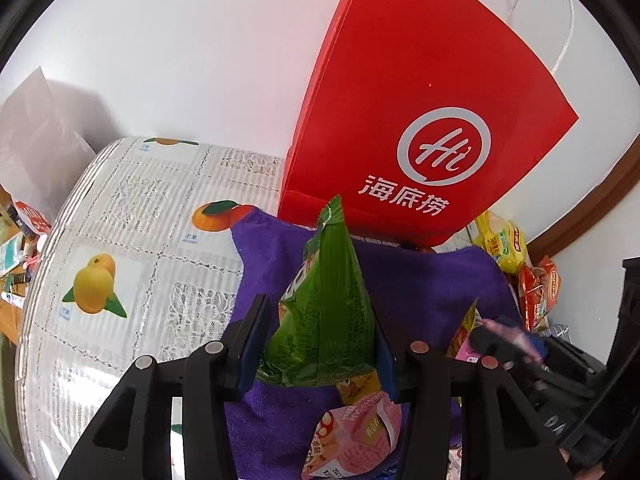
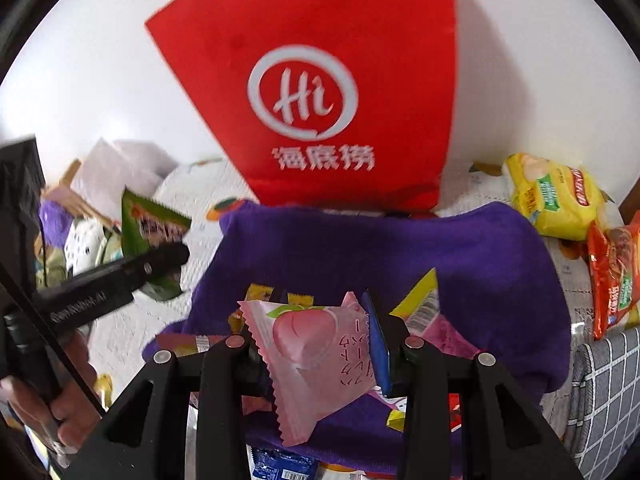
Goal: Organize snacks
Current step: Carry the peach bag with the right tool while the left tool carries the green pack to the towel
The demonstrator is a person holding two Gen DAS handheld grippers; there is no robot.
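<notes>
My left gripper (image 1: 318,308) is shut on a green snack packet (image 1: 324,280), which stands upright between the blue pads above a purple cloth (image 1: 432,280). In the right wrist view the same green packet (image 2: 152,228) hangs at the left in the left gripper (image 2: 164,260). My right gripper (image 2: 324,312) is shut on a pink peach packet (image 2: 316,344) over the purple cloth (image 2: 400,248), where several small packets lie. A pink mushroom packet (image 1: 356,436) lies on the cloth below the left gripper. The right gripper (image 1: 504,340) shows blurred at the right edge.
A red paper bag (image 2: 320,80) with a white logo stands behind the cloth against the white wall. Yellow packets (image 2: 556,200) and an orange-red packet (image 2: 612,280) lie at the right. The fruit-print tablecloth (image 1: 132,240) spreads left. A hand (image 2: 60,400) grips the left tool.
</notes>
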